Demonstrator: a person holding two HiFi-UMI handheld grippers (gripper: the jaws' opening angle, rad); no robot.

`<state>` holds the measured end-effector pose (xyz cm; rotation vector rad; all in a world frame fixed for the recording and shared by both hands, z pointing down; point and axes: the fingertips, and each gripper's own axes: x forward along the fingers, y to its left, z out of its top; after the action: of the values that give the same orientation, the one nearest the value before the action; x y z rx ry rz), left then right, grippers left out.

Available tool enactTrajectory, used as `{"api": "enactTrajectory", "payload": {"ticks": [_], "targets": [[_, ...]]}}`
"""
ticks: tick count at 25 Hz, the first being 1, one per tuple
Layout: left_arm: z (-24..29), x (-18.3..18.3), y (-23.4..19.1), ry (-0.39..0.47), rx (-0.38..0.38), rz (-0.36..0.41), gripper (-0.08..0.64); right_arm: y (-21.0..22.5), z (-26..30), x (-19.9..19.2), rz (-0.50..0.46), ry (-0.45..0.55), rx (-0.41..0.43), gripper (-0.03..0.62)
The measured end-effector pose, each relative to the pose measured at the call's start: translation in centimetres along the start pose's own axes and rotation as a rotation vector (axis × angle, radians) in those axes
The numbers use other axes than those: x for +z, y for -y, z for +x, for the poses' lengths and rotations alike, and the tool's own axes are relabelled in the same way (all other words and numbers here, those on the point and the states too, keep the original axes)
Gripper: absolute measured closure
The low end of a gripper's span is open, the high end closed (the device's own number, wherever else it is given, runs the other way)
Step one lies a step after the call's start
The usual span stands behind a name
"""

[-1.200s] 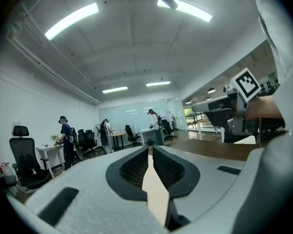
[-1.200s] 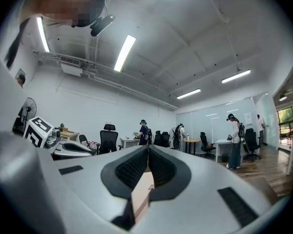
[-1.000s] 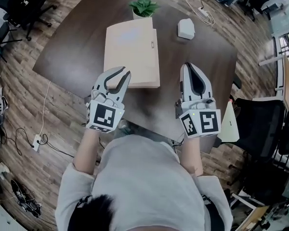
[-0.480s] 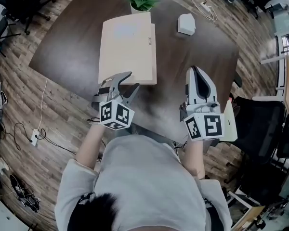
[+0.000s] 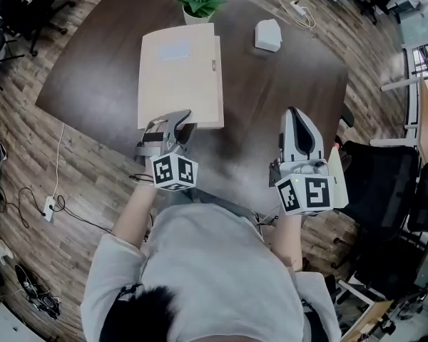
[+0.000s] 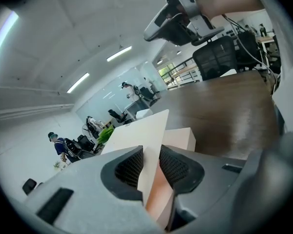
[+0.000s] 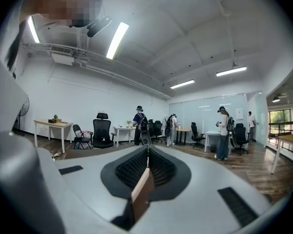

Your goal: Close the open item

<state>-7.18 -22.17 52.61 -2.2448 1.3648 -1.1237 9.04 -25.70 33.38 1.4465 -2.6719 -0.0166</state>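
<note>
A flat beige box (image 5: 178, 73) lies on the dark table (image 5: 285, 84), with a small clasp on its right edge. My left gripper (image 5: 177, 123) is at the box's near edge. In the left gripper view, the thin pale lid (image 6: 136, 130) runs between the jaws of my left gripper (image 6: 150, 152), tilted up off the box body (image 6: 181, 138). The jaws are closing and both pads touch the lid. My right gripper (image 5: 297, 114) hangs over the table's near right part, apart from the box. Its jaws (image 7: 147, 152) are shut, with nothing held.
A potted plant (image 5: 198, 2) stands just beyond the box, and a small white device (image 5: 267, 35) lies at the back right. A cable with a power strip (image 5: 297, 9) runs off the far edge. A black chair (image 5: 385, 184) stands right of the table. Several people are across the room.
My left gripper moved right from the table's near edge to the box's near corner, opened wide, then closed round the lid's edge. The right gripper drifted slightly right and nearer.
</note>
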Motion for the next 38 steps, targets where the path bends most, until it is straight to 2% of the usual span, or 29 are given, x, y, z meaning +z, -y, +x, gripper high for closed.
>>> {"api": "enactTrajectory", "payload": {"ticks": [2,8,11,17,25,28,30,32,35,38], "targets": [[0.1,0.2,0.3,-0.006,-0.008,-0.009,0.490,0.2,-0.1,-0.1,0.002,-0.001,-0.006,0.578],[1.1,-0.1,1.1,-0.049,-0.132,-0.195,0.532,0.5,-0.4,0.0,0.005,0.004,-0.010,0.578],[2.1,-0.4,2.1,-0.096,-0.211,-0.213,0.532,0.8,-0.4,0.0,0.006,0.005,-0.013,0.578],[2.9,-1.1,3.6,-0.174,-0.331,-0.185,0.529,1.1,-0.4,-0.1,0.010,0.004,-0.015,0.578],[3.6,-1.5,4.8,-0.309,-0.452,0.038,0.514,1.0,0.2,0.0,0.011,0.006,-0.004,0.578],[3.5,-1.4,4.7,-0.307,-0.475,0.054,0.495,0.8,0.3,0.0,0.009,0.007,0.002,0.578],[3.4,-1.5,4.8,-0.269,-0.508,-0.004,0.477,0.8,0.2,0.1,0.005,0.007,0.004,0.578],[3.2,-1.5,5.0,-0.229,-0.565,-0.106,0.448,0.9,0.1,0.1,0.003,0.007,0.001,0.578],[3.1,-1.4,5.0,-0.164,-0.635,-0.317,0.414,1.1,0.0,0.0,0.001,0.002,-0.007,0.578],[3.4,-1.2,3.4,-0.120,-0.616,-0.501,0.416,1.4,-0.1,-0.1,-0.001,-0.003,-0.014,0.578]]}}
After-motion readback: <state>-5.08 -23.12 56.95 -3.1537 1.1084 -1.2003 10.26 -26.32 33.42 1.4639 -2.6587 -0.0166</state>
